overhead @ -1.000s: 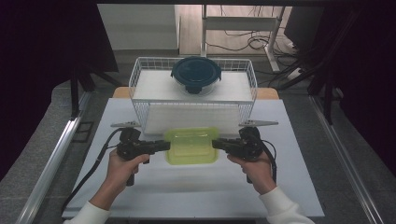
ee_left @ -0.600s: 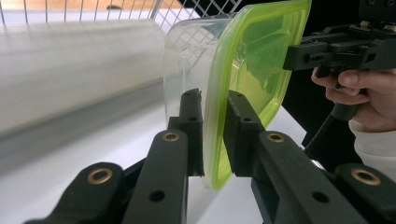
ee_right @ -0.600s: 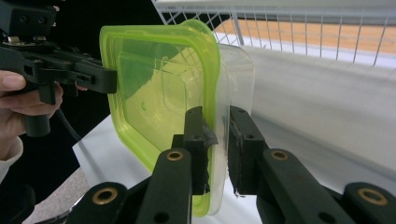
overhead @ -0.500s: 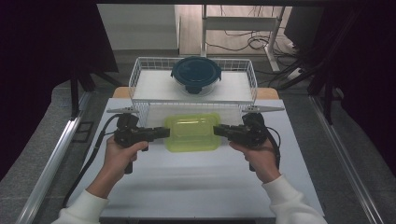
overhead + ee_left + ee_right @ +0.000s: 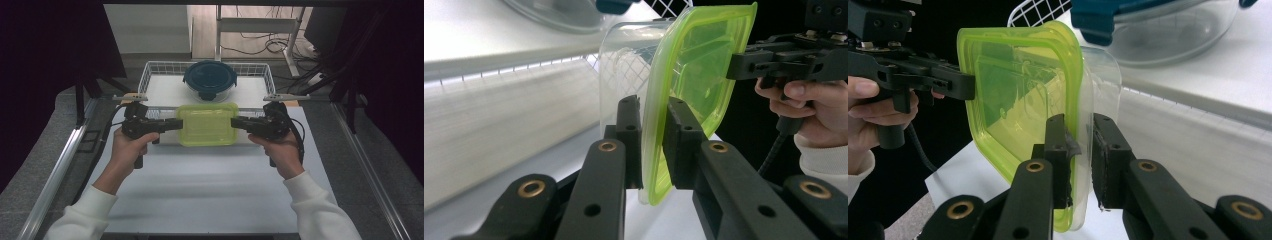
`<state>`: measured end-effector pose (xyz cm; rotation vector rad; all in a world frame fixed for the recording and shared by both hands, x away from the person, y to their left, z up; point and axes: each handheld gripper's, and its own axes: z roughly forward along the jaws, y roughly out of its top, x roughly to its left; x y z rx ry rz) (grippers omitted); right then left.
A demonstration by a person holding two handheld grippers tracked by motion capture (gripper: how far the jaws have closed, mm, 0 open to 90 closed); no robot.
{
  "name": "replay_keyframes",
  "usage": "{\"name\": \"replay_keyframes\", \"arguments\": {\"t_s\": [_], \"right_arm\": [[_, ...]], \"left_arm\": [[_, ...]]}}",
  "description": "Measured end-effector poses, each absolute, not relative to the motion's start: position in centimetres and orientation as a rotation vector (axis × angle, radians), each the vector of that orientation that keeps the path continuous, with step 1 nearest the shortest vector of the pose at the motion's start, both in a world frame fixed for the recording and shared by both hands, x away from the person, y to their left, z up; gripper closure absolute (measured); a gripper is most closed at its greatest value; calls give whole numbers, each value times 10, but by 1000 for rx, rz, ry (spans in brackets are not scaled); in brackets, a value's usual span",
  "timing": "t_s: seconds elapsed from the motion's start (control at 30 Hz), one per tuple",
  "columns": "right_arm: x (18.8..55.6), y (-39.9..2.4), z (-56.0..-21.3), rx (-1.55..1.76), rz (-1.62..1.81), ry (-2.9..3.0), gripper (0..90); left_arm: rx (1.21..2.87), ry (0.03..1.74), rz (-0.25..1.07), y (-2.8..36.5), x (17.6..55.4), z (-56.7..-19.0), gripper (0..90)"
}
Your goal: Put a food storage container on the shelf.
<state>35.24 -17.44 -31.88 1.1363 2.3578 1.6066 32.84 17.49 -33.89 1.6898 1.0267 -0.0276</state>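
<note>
A clear rectangular container with a lime-green lid (image 5: 207,124) hangs between both grippers, above the front wall of the white wire basket (image 5: 148,76). My left gripper (image 5: 179,124) is shut on its left rim. The left gripper view has the jaws (image 5: 655,130) clamping the green lid's edge (image 5: 694,65). On the opposite side, my right gripper (image 5: 235,122) is shut on the right rim. Its own view puts the right gripper (image 5: 1080,145) around the lid and the clear wall (image 5: 1018,90). The container is level in the high view.
A round glass bowl with a dark blue lid (image 5: 210,79) sits in the basket's back middle. The basket stands at the far end of the white table (image 5: 210,190). Metal rails (image 5: 60,165) run along both table sides.
Both grippers have carried the green-lidded container away from the person, from the table in front of the basket up to the basket's front wall.
</note>
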Motion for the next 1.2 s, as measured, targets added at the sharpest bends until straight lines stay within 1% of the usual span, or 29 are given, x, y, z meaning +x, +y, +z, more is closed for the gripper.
{"name": "replay_keyframes", "arguments": {"t_s": [0.37, 0.67, 1.2], "right_arm": [[369, -173, -301, 1137, 1620, 2346, 784], [391, -170, -275, 1127, 1627, 2337, 785], [429, -168, -239, 1158, 1667, 2308, 785]], "left_arm": [[1686, 1011, -20, 178, 348, -318, 791], [1695, 997, 5, 181, 370, -287, 791], [1678, 995, -16, 184, 412, -256, 792]]}}
